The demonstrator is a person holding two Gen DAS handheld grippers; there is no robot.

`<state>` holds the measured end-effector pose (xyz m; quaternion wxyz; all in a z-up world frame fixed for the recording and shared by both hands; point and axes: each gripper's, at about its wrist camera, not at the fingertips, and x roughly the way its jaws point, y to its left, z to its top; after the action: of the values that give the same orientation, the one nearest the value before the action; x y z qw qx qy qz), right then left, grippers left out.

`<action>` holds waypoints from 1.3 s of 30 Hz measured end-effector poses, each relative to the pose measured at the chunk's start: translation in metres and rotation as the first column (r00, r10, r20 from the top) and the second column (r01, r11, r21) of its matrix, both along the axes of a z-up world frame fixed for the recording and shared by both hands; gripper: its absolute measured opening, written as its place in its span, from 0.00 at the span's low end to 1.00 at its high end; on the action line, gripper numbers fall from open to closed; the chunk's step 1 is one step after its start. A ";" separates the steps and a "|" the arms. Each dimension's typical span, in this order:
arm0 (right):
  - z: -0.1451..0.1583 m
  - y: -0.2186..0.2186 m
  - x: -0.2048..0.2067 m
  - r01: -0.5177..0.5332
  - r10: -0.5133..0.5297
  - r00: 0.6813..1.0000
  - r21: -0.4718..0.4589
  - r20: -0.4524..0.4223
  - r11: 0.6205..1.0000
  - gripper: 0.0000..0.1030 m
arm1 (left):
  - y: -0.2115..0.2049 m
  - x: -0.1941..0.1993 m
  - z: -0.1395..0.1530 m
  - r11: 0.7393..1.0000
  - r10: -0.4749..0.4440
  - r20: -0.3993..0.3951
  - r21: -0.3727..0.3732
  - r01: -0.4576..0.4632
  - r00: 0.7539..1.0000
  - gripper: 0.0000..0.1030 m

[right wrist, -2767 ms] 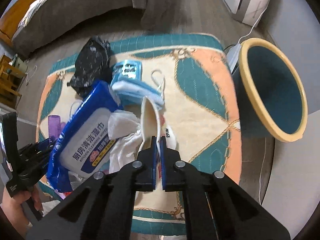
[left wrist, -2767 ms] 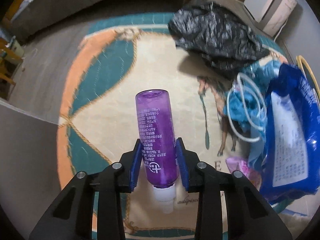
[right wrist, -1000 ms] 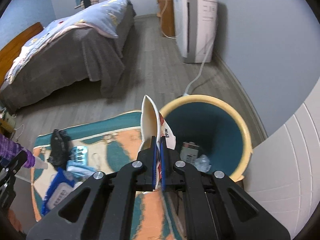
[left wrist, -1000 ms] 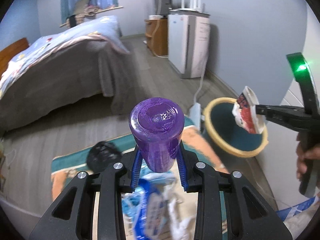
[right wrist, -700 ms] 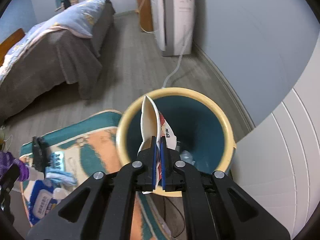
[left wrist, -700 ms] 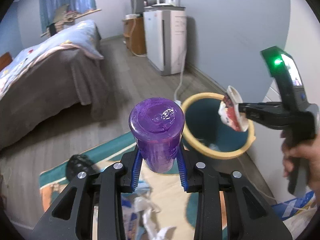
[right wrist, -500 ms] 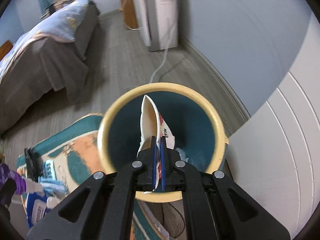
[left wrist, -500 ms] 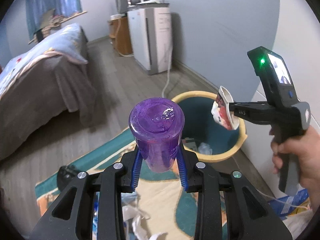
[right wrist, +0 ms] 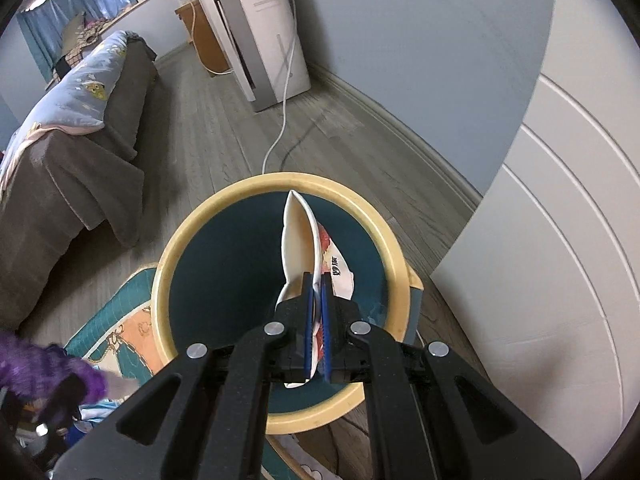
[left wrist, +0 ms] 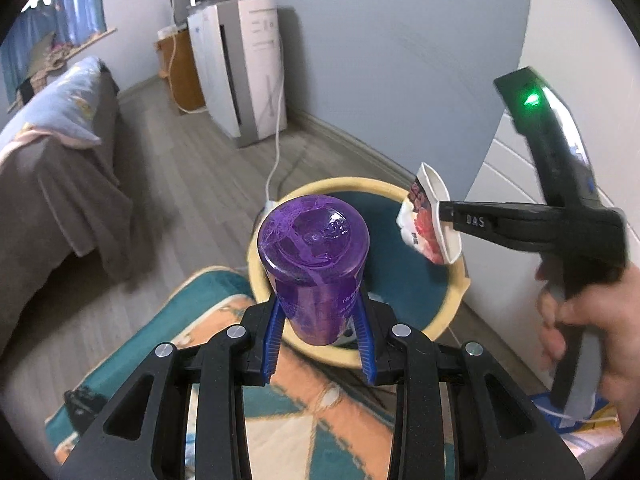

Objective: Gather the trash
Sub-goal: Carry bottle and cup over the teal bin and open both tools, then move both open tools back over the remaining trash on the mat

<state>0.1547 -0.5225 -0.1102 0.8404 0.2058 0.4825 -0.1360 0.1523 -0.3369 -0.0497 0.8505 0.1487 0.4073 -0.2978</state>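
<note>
My left gripper (left wrist: 320,340) is shut on a purple plastic bottle (left wrist: 314,260), held with its base pointing forward, just in front of the near rim of the teal bin with a yellow rim (left wrist: 456,292). My right gripper (right wrist: 316,340) is shut on a crushed white and red paper cup (right wrist: 300,240) and holds it above the bin's opening (right wrist: 224,280). The cup also shows in the left wrist view (left wrist: 428,220), over the bin's far right rim. The purple bottle shows blurred at the lower left of the right wrist view (right wrist: 44,372).
The bin stands on a grey wood floor at the corner of a teal and orange rug (left wrist: 340,420). A bed with a grey cover (right wrist: 68,152) is at the left. A white appliance (right wrist: 260,20) with a white cable stands by the wall. A white door (right wrist: 560,240) is at the right.
Both grippers have lifted from the rug with their loads and moved to the bin. The cup has gone from beside the bin to above its opening; the bottle has come closer to the rim.
</note>
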 end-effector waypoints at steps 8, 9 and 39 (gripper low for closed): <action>-0.007 -0.001 0.006 -0.005 0.005 1.000 0.032 0.001 0.999 0.03 | -0.021 0.024 -0.015 1.000 -0.003 -0.005 0.018 0.003 1.000 0.33; -0.008 -0.003 0.006 -0.006 0.006 1.000 0.033 0.000 0.999 0.03 | -0.024 0.029 -0.015 1.000 -0.004 -0.006 0.021 0.004 1.000 0.33; 0.013 0.035 0.020 -0.066 0.068 0.997 -0.054 0.047 0.996 0.94 | 0.095 0.022 0.036 0.972 0.210 0.050 -0.121 -0.203 0.976 0.92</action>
<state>0.1746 -0.4876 -0.0968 0.8612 0.1709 0.4646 -0.1152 0.1744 -0.2415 -0.0132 0.8963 0.0655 0.3759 -0.2260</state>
